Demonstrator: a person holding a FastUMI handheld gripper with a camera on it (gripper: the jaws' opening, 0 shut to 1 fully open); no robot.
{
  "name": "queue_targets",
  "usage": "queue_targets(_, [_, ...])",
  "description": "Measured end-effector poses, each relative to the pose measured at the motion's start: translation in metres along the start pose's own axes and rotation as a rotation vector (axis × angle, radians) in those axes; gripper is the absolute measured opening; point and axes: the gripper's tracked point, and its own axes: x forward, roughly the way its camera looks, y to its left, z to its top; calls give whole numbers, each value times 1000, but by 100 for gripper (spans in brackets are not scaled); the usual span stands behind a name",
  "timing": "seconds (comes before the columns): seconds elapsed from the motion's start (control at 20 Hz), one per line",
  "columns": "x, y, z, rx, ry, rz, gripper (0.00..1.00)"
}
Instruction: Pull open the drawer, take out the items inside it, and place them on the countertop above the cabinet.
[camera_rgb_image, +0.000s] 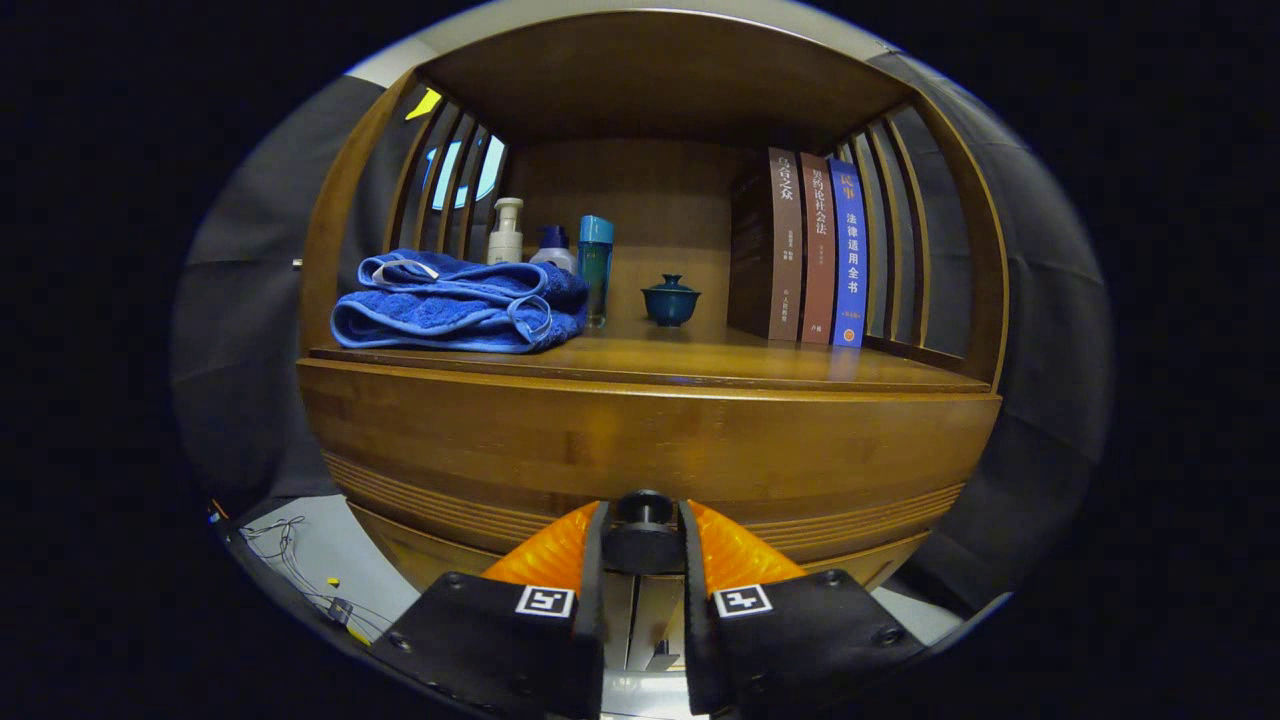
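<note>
Two fingers of the gripper (643, 535) pressed on the dark round knob (642, 520) of the wooden drawer (640, 450), clamped on it from both sides. Above the drawer, on the countertop (700, 362), lay a folded blue towel (460, 300), bottles (506, 232), a lidded cup (670, 300) and three upright books (815, 250).

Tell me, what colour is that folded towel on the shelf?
Blue. The towel shows best in the gripper view, beside the bottles.
</note>
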Motion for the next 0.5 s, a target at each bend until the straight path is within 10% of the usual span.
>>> queue_targets(0.5, [-52, -2, -8, 37, 20, 7, 36])
